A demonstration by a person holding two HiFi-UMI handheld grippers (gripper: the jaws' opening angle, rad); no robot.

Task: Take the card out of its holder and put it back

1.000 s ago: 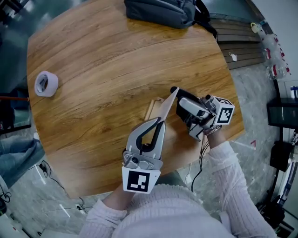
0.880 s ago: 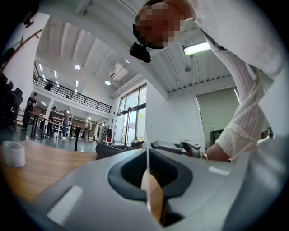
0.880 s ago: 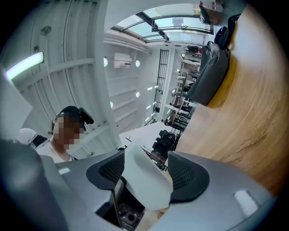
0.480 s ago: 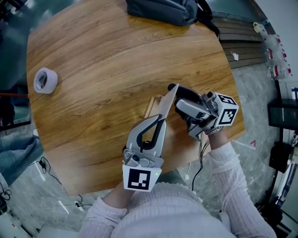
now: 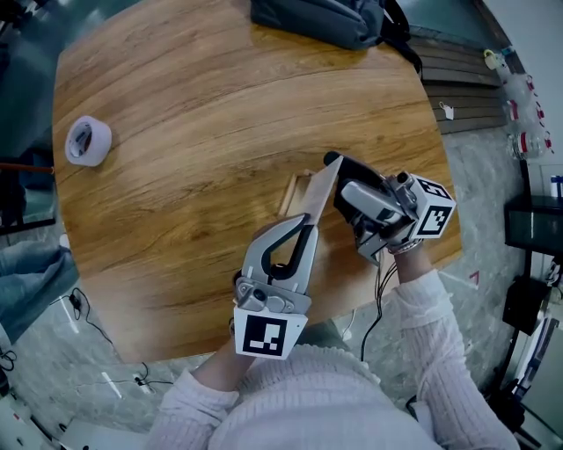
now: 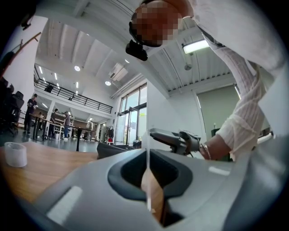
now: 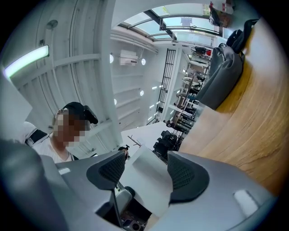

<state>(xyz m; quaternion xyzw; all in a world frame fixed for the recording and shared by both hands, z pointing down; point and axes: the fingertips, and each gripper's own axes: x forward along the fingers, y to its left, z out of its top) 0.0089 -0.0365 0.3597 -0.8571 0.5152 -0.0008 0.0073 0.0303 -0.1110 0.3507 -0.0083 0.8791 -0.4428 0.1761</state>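
Observation:
A thin pale card holder (image 5: 318, 198) stands tilted above the round wooden table (image 5: 202, 132). My left gripper (image 5: 305, 230) is shut on its lower edge. In the left gripper view that edge (image 6: 147, 149) runs straight up out of the closed jaws (image 6: 149, 185), with a tan strip low along it. My right gripper (image 5: 339, 176) is at the holder's top end, and one dark finger (image 5: 352, 171) lies along it. In the right gripper view the pads stand wide apart (image 7: 146, 164). A white card (image 7: 151, 189) lies face-on across the gap, against the right pad.
A pale wooden piece (image 5: 292, 189) lies on the table just left of the holder. A roll of tape (image 5: 88, 141) sits near the table's left edge, and a dark bag (image 5: 325, 22) lies at the far edge. The person's sleeves fill the near side.
The right gripper has lifted slightly at the holder's top. The left gripper has kept its place and its hold.

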